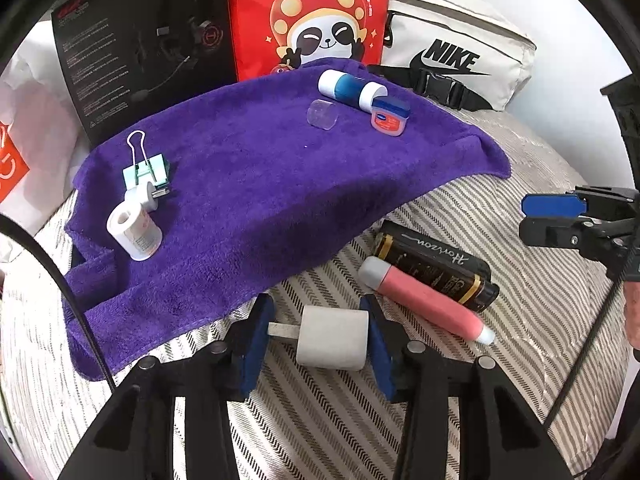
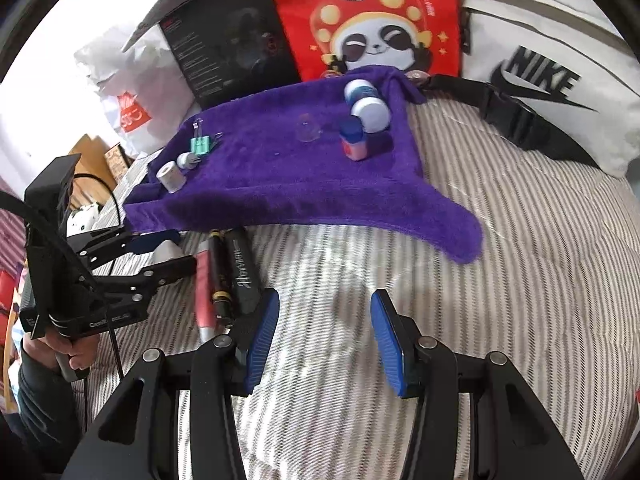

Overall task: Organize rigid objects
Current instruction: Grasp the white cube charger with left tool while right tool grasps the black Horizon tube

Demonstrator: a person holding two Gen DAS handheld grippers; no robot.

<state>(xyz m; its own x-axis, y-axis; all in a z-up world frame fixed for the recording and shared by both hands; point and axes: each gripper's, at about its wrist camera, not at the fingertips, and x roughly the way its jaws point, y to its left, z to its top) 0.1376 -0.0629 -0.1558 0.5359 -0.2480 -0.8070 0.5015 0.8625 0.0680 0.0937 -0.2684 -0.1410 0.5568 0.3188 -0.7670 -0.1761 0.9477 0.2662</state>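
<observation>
Left wrist view: left gripper (image 1: 320, 336) clamped on white plug (image 1: 333, 338), bottom centre.
Plug: light, stiff, smooth; grip flat sides.
Right gripper (image 2: 324, 336): apart, empty.

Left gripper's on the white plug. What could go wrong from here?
1. The left gripper holds the white plug with one pad on its thin prong, not a flat face; it may pivot or slip when lifted.
2. The pink tube lies close beside the gripper; a lift could nudge it against the black tube.
3. The purple towel sags over soft bedding; the white roll might tip if the plug lands nearby.
</observation>
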